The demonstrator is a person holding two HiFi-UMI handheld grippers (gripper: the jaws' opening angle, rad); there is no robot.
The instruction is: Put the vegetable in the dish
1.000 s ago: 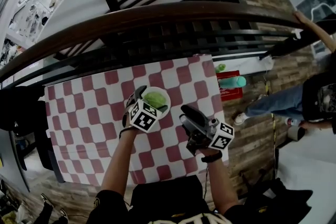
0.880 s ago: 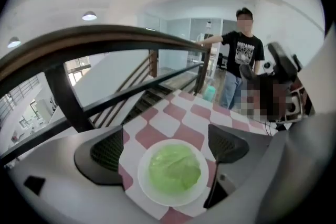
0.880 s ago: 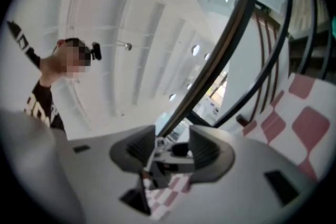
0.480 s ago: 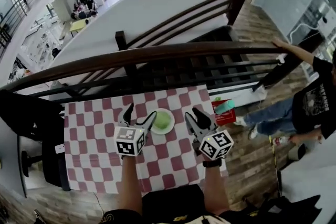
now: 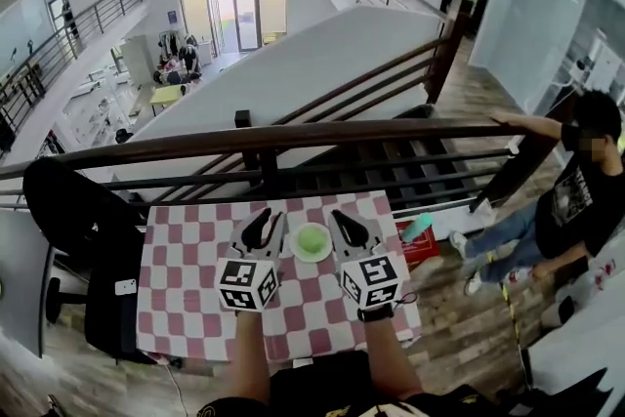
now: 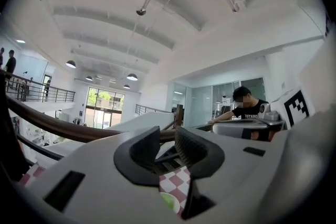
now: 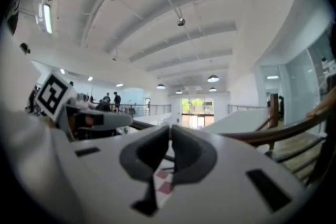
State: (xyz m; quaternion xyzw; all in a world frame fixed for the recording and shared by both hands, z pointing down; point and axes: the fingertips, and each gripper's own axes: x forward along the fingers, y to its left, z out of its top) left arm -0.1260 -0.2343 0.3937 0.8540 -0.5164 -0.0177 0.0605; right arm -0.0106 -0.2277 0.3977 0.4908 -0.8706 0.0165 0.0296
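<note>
- Sitting in the white dish (image 5: pixel 311 259) is the green vegetable (image 5: pixel 312 238). The dish is on the red-and-white checked tablecloth (image 5: pixel 186 259), near the table's far edge and between the two grippers.
- Markings: each gripper's cube carries black-and-white square markers. Print on the red box (image 5: pixel 415 247) is too small to read.
- Left gripper (image 5: pixel 264 228): jaws closing, with a narrow gap left in the left gripper view (image 6: pixel 168 139). Nothing is between them; the cloth and a bit of green show beyond.
- Right gripper (image 5: pixel 347 228): jaws closing, tips meeting in the right gripper view (image 7: pixel 169 136), holding nothing.
- Edges: the dark railing (image 5: pixel 293 137) runs just beyond the far edge, and a black chair (image 5: pixel 98 249) stands at the left edge. The red box and a teal bottle (image 5: pixel 417 227) lie off the right edge. The near half of the cloth is bare.
- Versus half a second ago: both pairs of jaws were spread wide and are now drawn in. The dish is unmoved, and the head view has tilted up.
</note>
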